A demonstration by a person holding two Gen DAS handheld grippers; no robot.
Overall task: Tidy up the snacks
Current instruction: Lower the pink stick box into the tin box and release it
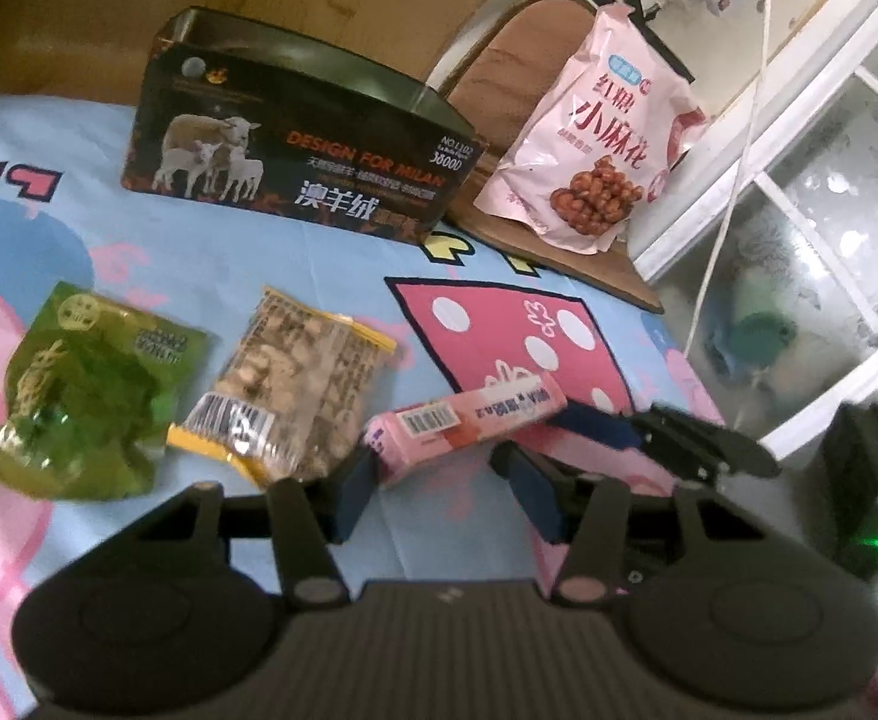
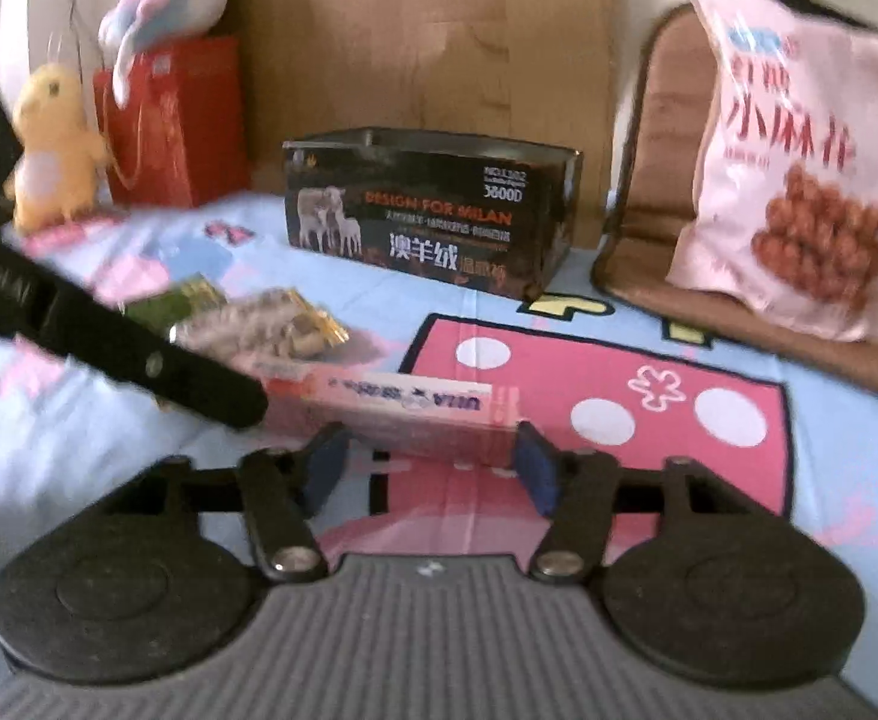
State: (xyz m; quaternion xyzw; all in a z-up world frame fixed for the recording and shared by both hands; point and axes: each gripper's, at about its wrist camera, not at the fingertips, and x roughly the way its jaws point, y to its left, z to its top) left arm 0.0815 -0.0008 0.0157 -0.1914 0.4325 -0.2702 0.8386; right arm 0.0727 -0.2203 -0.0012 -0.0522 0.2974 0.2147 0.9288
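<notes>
Nothing looks boxed yet: the black box [image 1: 294, 138] seems empty, three snacks lie on the bed [image 1: 228, 252], both claws, left claw [image 1: 448, 495] and right claw [image 2: 429, 468], spread wide around the pink packet [image 1: 469, 420].

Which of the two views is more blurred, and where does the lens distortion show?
The right wrist view is more blurred: the large pink snack bag and the yellow plush chick smear. The left wrist view is sharper, the black open-top sheep-print box lettering readable, though the white window frame bows near the edge.
</notes>
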